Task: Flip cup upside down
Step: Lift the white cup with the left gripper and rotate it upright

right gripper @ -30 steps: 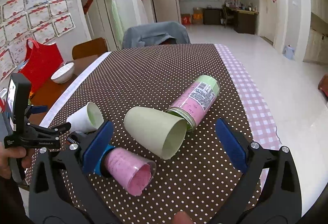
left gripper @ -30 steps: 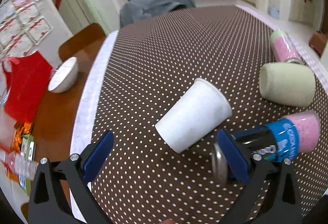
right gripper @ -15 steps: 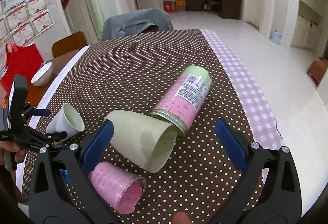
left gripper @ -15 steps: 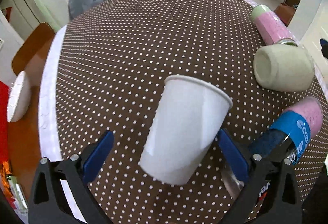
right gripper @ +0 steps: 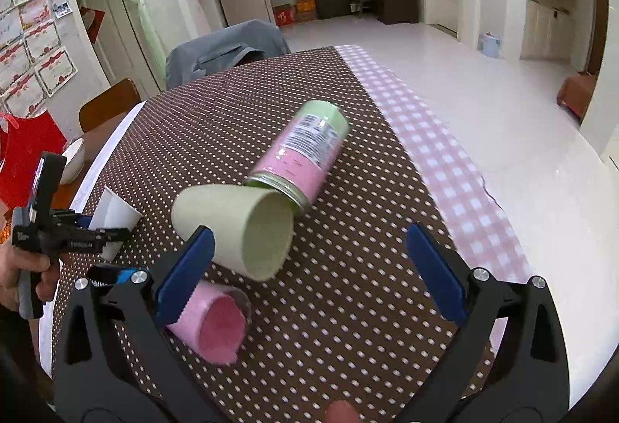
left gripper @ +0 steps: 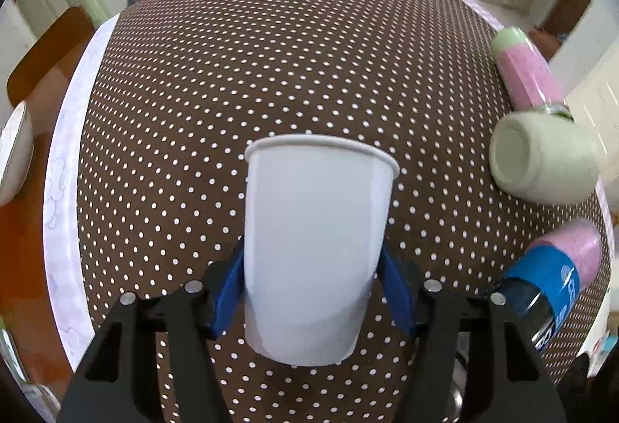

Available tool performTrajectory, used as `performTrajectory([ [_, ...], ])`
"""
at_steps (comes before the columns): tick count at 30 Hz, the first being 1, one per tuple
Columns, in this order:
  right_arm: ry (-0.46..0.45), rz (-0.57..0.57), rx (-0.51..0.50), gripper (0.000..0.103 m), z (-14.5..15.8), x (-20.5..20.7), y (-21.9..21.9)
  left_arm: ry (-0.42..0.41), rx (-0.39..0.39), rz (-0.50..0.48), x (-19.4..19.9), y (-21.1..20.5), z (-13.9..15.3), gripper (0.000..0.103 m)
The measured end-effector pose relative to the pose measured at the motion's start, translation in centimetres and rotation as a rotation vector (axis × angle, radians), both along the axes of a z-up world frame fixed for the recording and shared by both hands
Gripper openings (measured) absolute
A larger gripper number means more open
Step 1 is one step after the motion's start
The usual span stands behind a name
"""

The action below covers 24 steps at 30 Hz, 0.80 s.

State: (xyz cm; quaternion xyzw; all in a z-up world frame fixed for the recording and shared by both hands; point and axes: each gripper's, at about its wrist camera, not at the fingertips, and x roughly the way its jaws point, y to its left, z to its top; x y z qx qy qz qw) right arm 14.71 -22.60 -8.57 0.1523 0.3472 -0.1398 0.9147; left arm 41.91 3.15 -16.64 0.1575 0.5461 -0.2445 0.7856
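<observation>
A white paper cup (left gripper: 313,245) sits between the blue pads of my left gripper (left gripper: 311,287), which is shut on its lower body. Its rim points away from the camera, over the brown dotted tablecloth (left gripper: 271,55). In the right wrist view the same cup (right gripper: 112,216) shows at the far left, held by the left gripper (right gripper: 93,233). My right gripper (right gripper: 309,268) is open and empty above the table, with a pale green cup (right gripper: 236,229) lying on its side just past its left pad.
A pink and green can (right gripper: 305,148) lies behind the green cup (left gripper: 541,156). A pink tumbler with a blue band (left gripper: 557,276) lies at the near right. A white bowl (left gripper: 11,152) sits on the wooden strip at left. The table edge (right gripper: 464,171) runs along the right.
My left gripper has closed on the white cup, which lay on its side before. The cup now stands straight along the gripper's axis. My right gripper rose a little and stayed open.
</observation>
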Motion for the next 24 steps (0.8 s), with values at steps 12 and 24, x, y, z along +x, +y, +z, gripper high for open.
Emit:
performTrajectory([
  [12,-0.085,0.208,0.084,0.097,0.5,0.7,-2.3,-0.084,0.014,0.26,-4.7,2.7,3.5,0.062],
  [24,-0.115,0.35,0.105,0.097,2.2,1.7,-2.7,-0.23,-0.064,0.4,-14.0,2.5,10.1,0.062],
])
